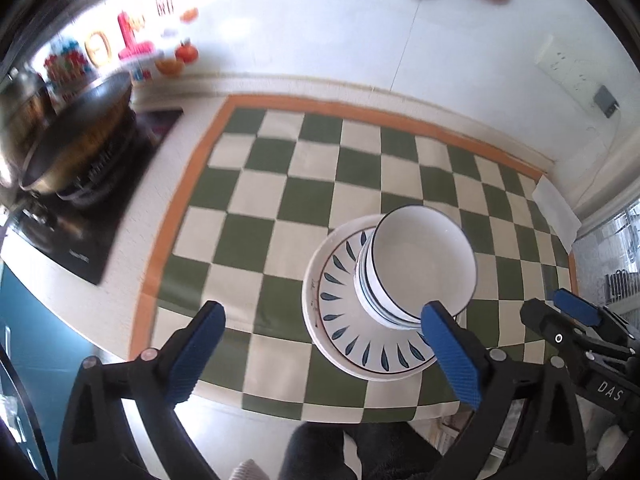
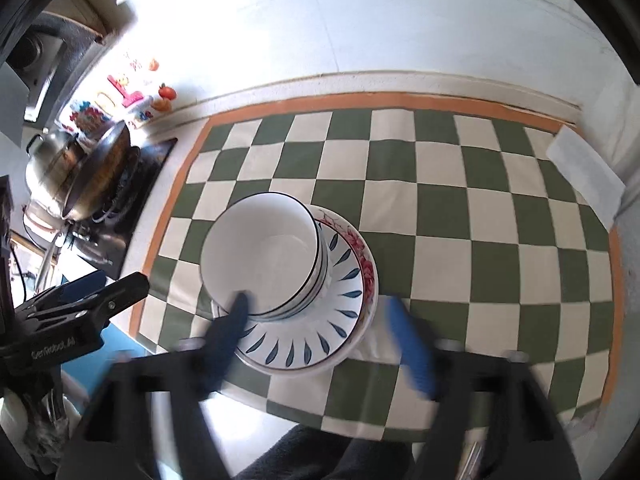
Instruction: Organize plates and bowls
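Note:
Nested white bowls (image 1: pixel 420 256) with dark rims stand on a stack of plates (image 1: pixel 360 344); the top plate has blue leaf marks. The stack rests on a green and cream checked mat (image 1: pixel 304 196). My left gripper (image 1: pixel 325 308) hovers above the stack's left side, open and empty, with the right gripper (image 1: pixel 556 308) beside it. In the right wrist view the bowls (image 2: pixel 260 252) sit on the blue-leaf plate (image 2: pixel 344 292), with a red-flowered plate rim (image 2: pixel 366 256) beneath. My right gripper (image 2: pixel 317 302) is blurred, open, above the stack's near edge, holding nothing. The left gripper (image 2: pixel 100 292) shows at the left.
A wok (image 1: pixel 76 140) sits on a black stove left of the mat, with a steel pot (image 2: pixel 48 160) behind it. A white folded sheet (image 2: pixel 584 172) lies at the mat's far right corner. The tiled wall carries a socket (image 1: pixel 568 68). The counter's front edge is close below.

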